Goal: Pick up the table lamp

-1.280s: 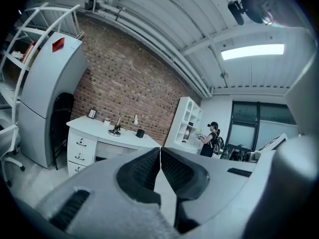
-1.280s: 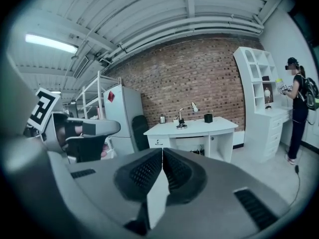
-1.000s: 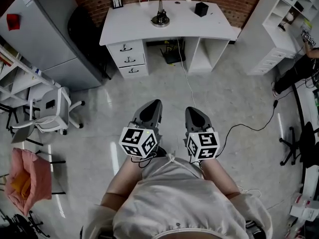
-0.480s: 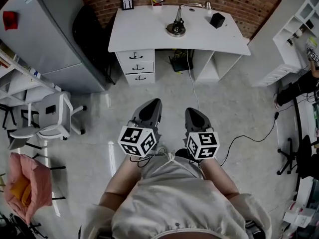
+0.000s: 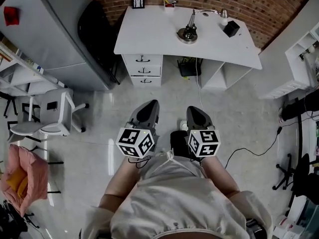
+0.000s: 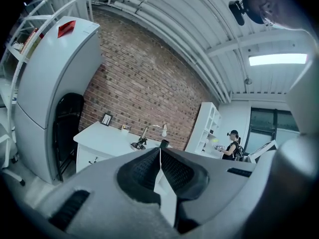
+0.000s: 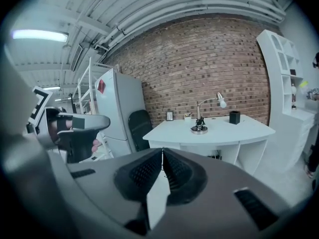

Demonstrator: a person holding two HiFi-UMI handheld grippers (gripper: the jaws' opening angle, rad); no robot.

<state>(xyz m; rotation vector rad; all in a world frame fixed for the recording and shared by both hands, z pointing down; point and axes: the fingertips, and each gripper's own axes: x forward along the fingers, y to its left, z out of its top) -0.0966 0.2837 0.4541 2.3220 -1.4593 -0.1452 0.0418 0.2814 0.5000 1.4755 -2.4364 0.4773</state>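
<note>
A silver table lamp with a round base and a bent arm stands on the white desk against the brick wall; it also shows in the right gripper view as the lamp and, small, in the left gripper view as the lamp. My left gripper and right gripper are held side by side over the floor, well short of the desk. Both are shut with nothing between the jaws, as seen at the left gripper and the right gripper.
On the desk sit a small picture frame, a cup and a black box. Drawers fill the desk's left side. A grey refrigerator, a black chair and a white office chair stand left; a cable runs across the floor.
The desk and lamp have shifted right and down in the head view and look nearer. Both grippers keep their place before my body, still shut.
</note>
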